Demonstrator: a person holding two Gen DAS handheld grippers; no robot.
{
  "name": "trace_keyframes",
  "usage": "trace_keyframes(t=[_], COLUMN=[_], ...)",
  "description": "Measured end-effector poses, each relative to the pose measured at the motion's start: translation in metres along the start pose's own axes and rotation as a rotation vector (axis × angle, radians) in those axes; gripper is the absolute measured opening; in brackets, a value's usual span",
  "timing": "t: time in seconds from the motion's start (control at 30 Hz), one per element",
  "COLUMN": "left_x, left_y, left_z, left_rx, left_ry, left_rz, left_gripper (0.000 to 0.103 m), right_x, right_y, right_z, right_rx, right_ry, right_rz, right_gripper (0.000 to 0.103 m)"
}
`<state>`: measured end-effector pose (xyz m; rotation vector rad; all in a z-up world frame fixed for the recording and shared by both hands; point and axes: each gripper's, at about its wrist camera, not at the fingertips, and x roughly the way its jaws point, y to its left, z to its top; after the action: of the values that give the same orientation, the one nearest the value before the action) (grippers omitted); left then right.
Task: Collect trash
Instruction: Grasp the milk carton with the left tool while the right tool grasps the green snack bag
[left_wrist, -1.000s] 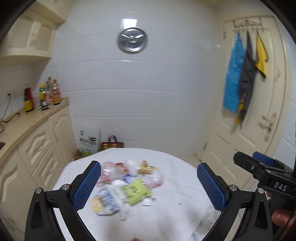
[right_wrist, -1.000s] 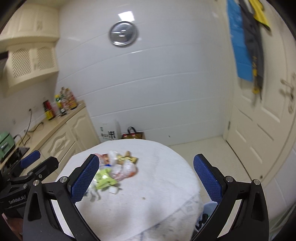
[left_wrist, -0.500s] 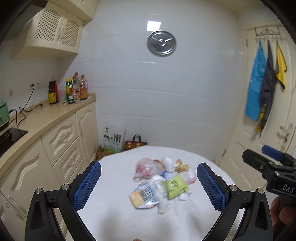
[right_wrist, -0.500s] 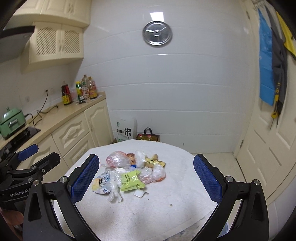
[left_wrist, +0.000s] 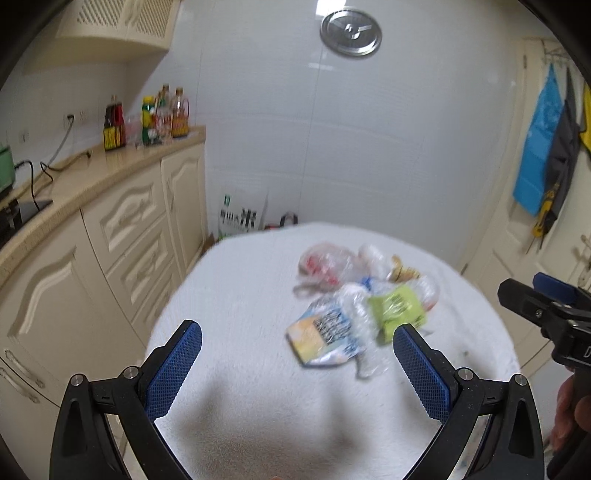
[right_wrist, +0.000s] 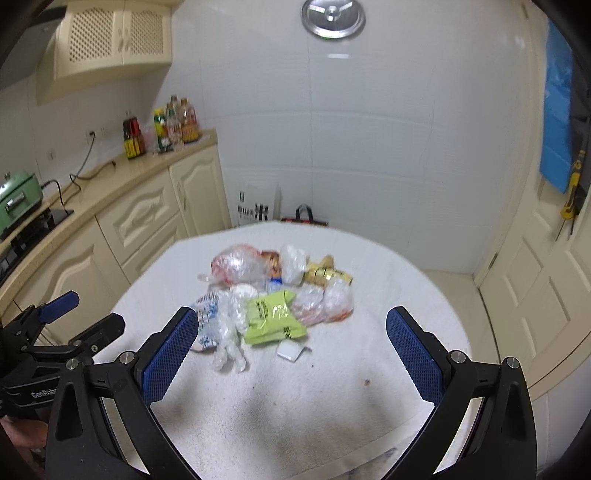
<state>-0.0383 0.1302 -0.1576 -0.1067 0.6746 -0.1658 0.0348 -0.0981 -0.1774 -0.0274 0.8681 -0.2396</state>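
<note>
Both jaws of the left gripper (left_wrist: 297, 363) stand wide apart and hold nothing above the near part of the white surface (left_wrist: 240, 295). From the left wrist, the blurred trash pile (left_wrist: 364, 299) lies ahead toward the right, with a yellow-and-blue packet (left_wrist: 323, 338) nearest and the right gripper (left_wrist: 545, 314) at the far right edge.

From the right wrist, the right gripper's jaws are likewise spread and empty. A green packet (right_wrist: 271, 317) lies between them, farther out, beside a small white square (right_wrist: 290, 350).
</note>
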Motion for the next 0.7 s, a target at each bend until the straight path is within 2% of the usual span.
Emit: trace_keyframes(t=[0.3, 0.5, 0.57, 0.6, 0.7], left_x=[0.093, 0.132, 0.142, 0.151, 0.167], left_y=[-0.005, -0.015, -0.017, -0.020, -0.023], left_z=[0.020, 0.035, 0.037, 0.042, 0.046], left_rx=[0.018, 0.048, 0.052, 0.047, 0.038], left_ry=[0.134, 0.174, 0.182, 0.189, 0.204], left_rz=[0.000, -0.019, -0.027, -0.035, -0.042], left_gripper=[0.102, 0.102, 0.102, 0.102, 0.102], right_x=[0.077, 0.130, 0.143, 0.148, 0.147], right_y=[0.015, 0.017, 0.017, 0.017, 0.018], right_z=[-0.011, -0.014, -0.016, -0.017, -0.020], right_rx=[-0.025, -0.035, -0.042, -0.047, -0.068], right_ry=[0.149, 0.224, 0.248, 0.264, 0.254], right_rz=[0.021, 0.012, 0.013, 0.026, 0.033], right_gripper=[0.099, 0.087, 0.074, 0.061, 0.046])
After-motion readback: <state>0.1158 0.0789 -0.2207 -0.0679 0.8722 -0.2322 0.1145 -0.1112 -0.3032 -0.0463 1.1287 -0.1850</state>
